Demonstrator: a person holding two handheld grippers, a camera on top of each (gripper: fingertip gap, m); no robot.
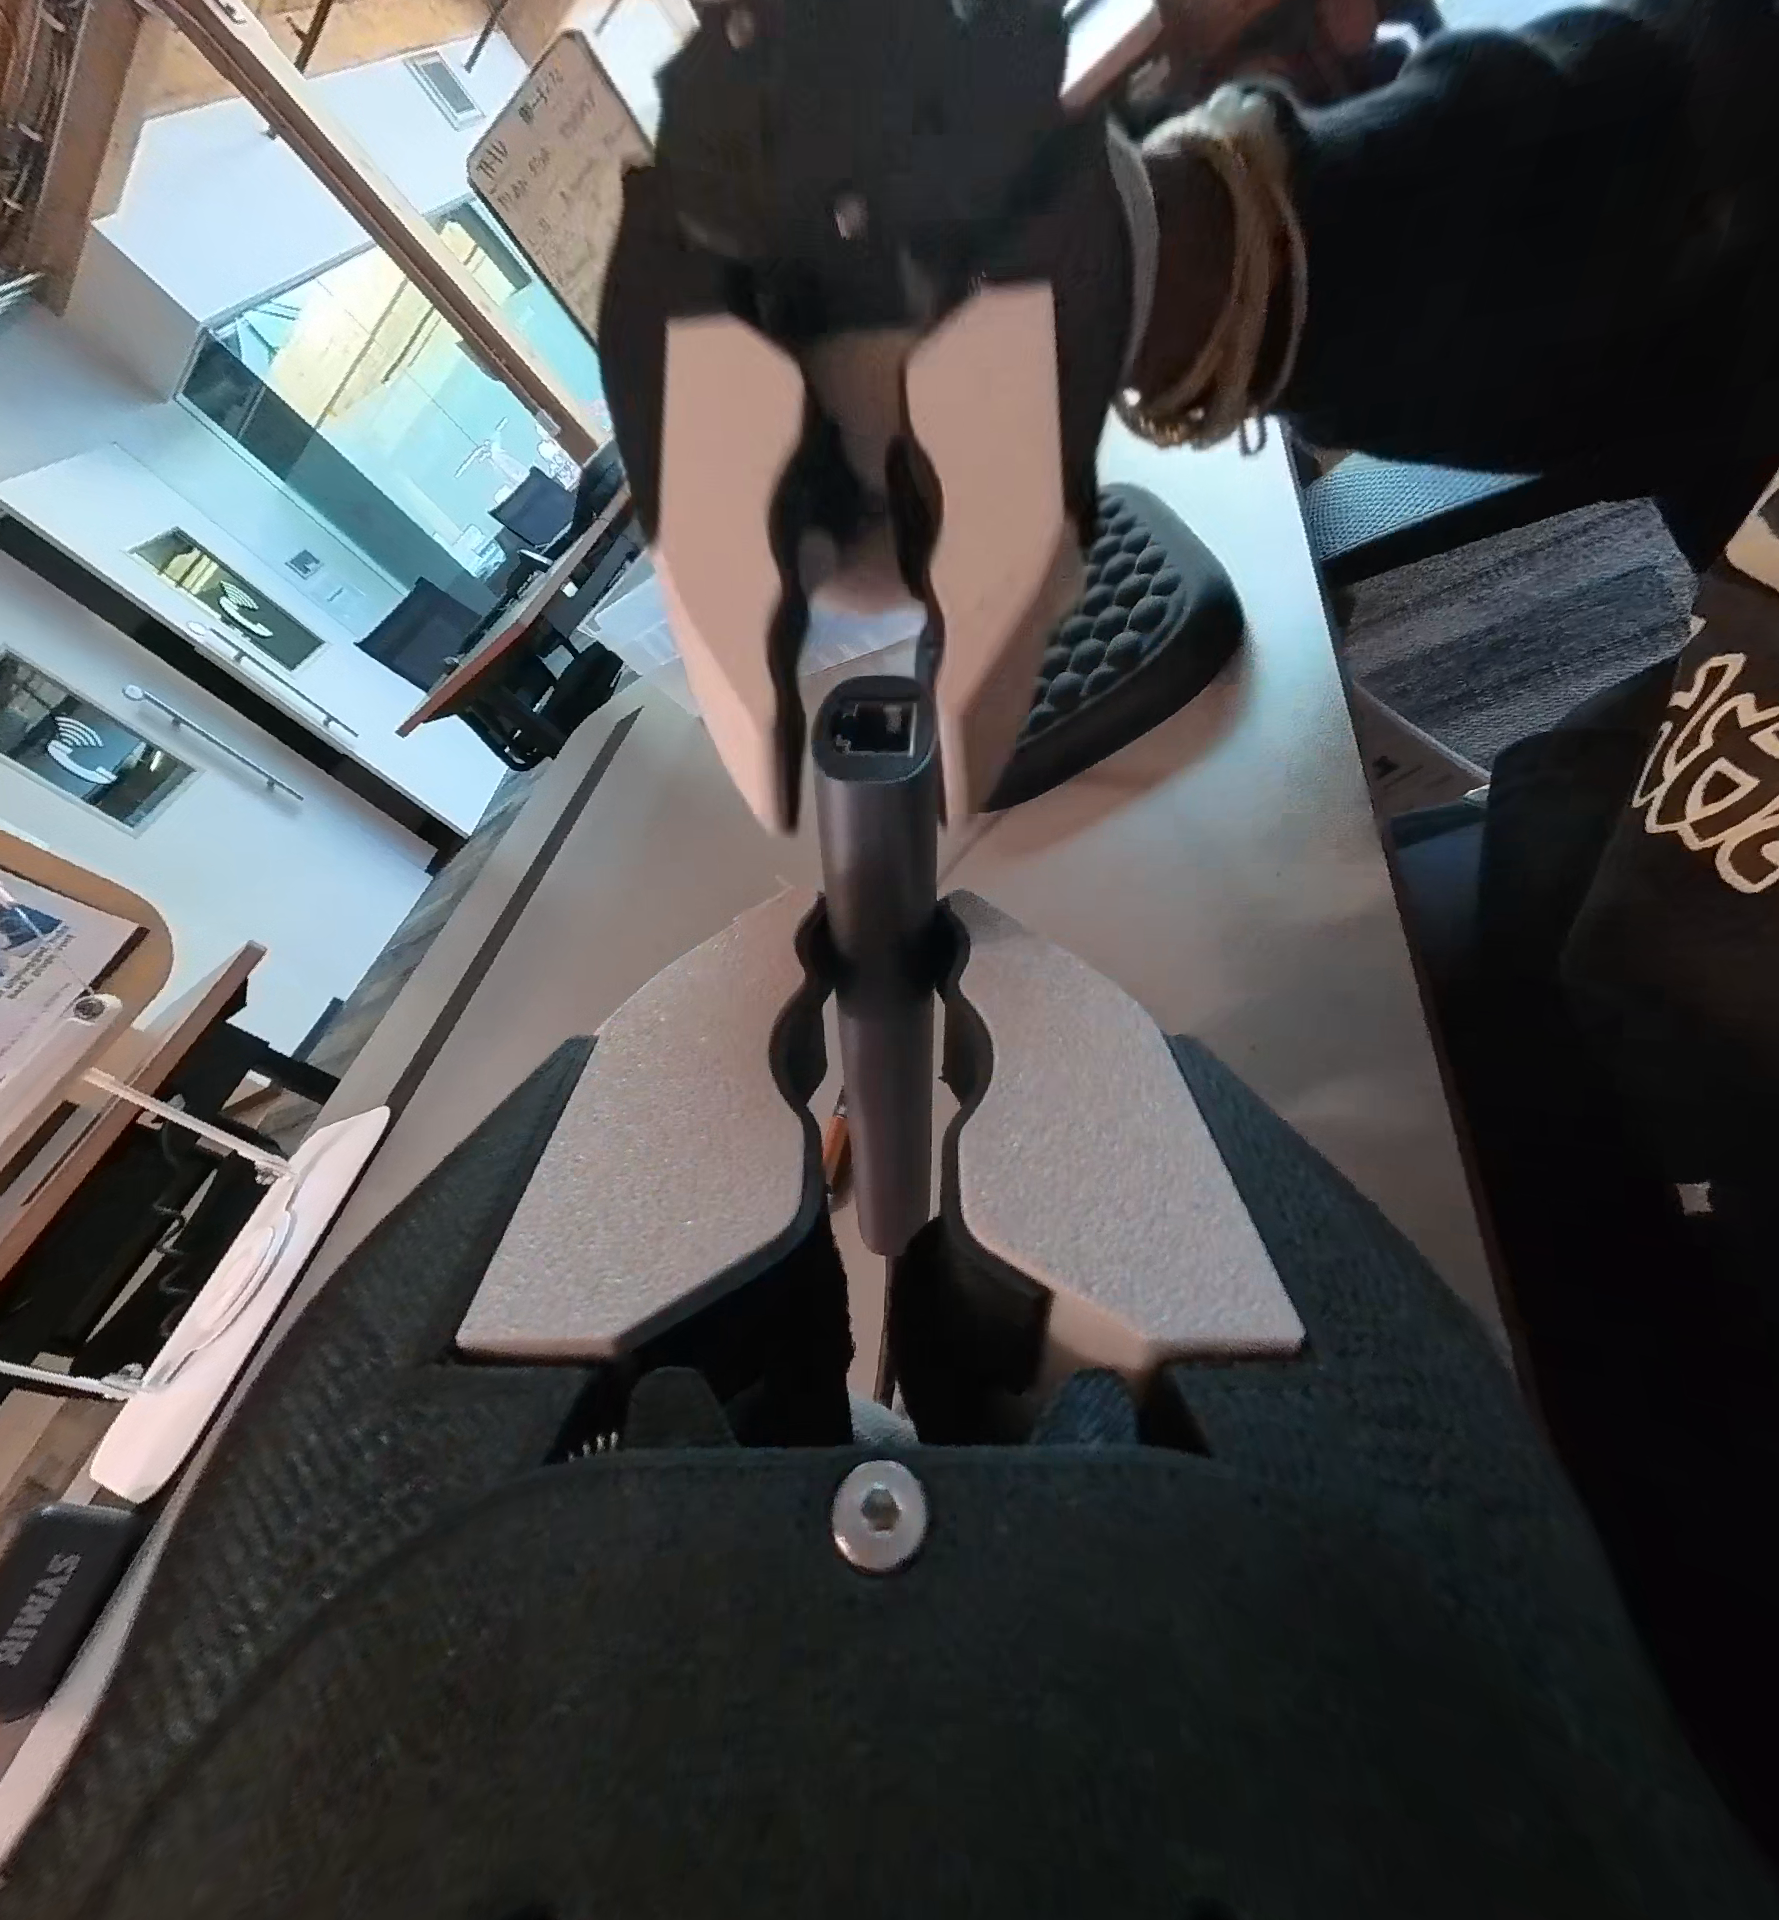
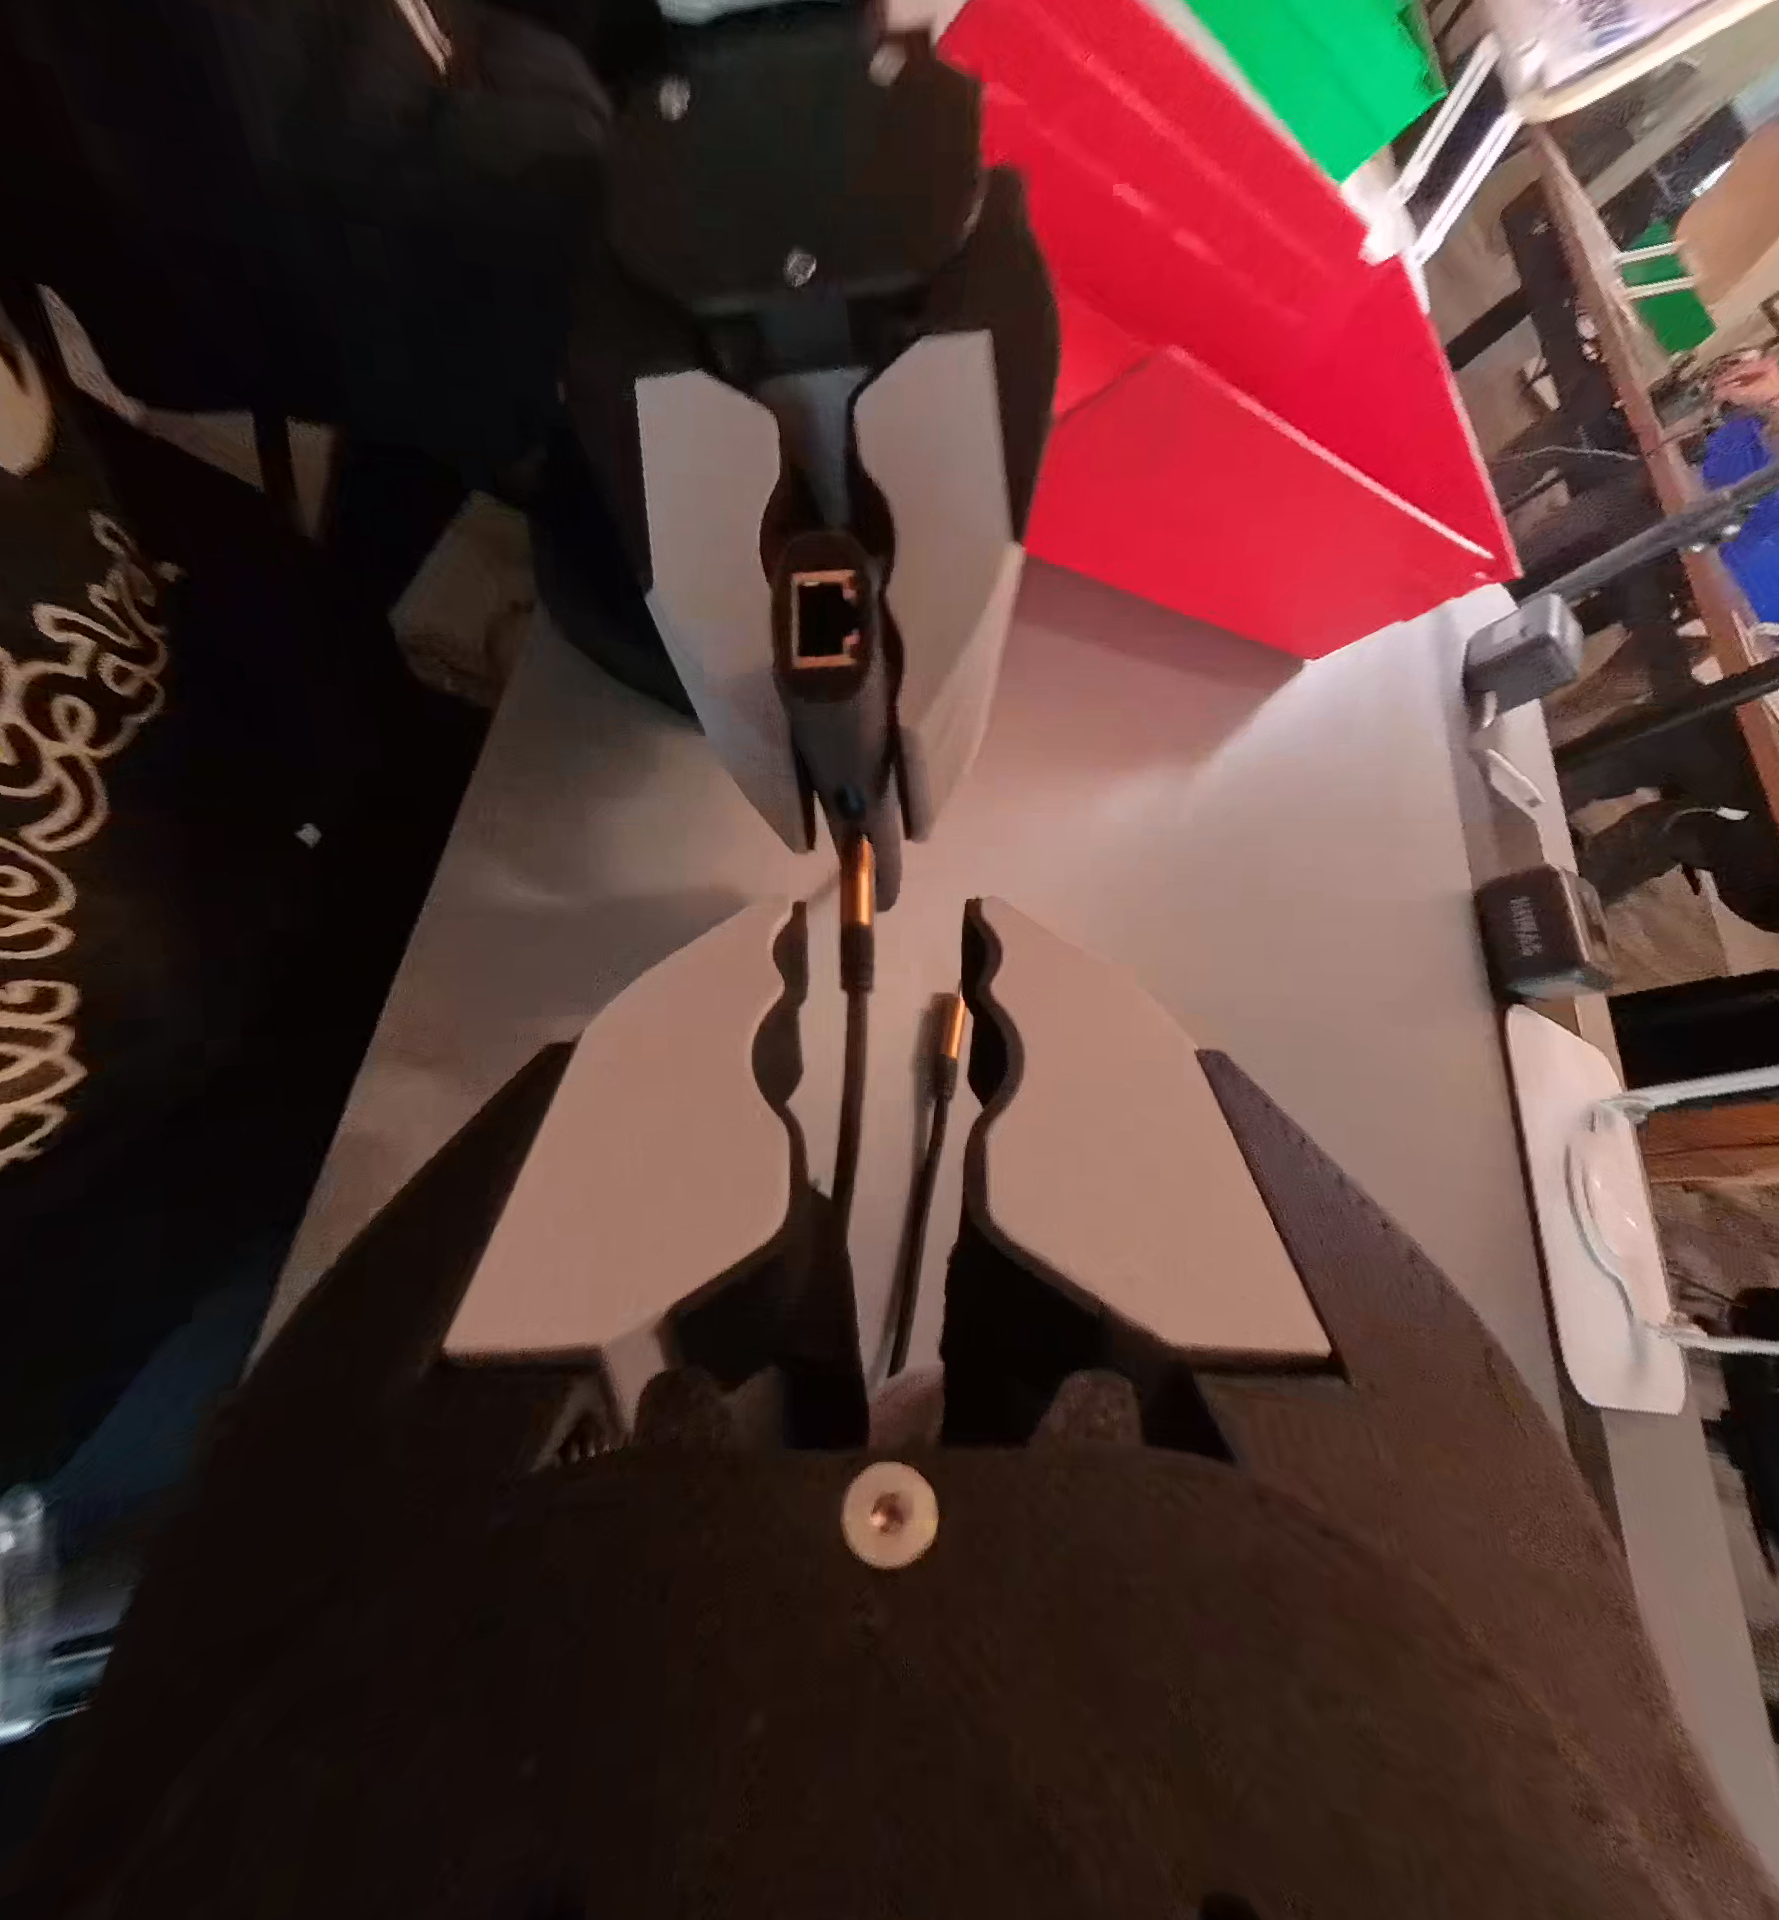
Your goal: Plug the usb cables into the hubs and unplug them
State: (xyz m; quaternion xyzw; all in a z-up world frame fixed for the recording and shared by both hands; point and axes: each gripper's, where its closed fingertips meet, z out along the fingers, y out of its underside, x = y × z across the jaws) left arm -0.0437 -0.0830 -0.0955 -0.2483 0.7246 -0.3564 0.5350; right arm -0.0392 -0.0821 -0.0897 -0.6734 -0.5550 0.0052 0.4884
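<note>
The left tool (image 1: 880, 940) is clenching a dark grey hub (image 1: 877, 914) between its fingers, holding it clear of the bench (image 1: 1228, 935) with its long axis running straight out along the fingers. The hub's squarish end socket is facing the right tool (image 1: 869, 821), which is appearing head-on in the left wrist view.

In the right wrist view, the right tool (image 2: 883, 914) is standing released, its jaws apart and gripping nothing. Between and beyond its fingers, two thin black cables are lying on the bench, each ending in a gold-sleeved plug. The nearer cable (image 2: 849, 1091) is running up to a plug (image 2: 857, 883) that is reaching the lower tip of the hub (image 2: 831, 665), though blur is making it impossible to tell whether it is seated. The second plug (image 2: 952, 1029) is lying loose just beside the right-hand finger (image 2: 1103, 1174).

The move ahead is turning on one line: hub axis, plug axis and both tools are running nearly end to end, tips close together. The right tool is the nearer to either plug, so it looks best placed to close on a plug body and travel along that axis.

Both tools are pointing at each other, pitched down over the bench; a dark sleeve with bracelets (image 1: 1217, 270) is showing behind the right one.
</note>
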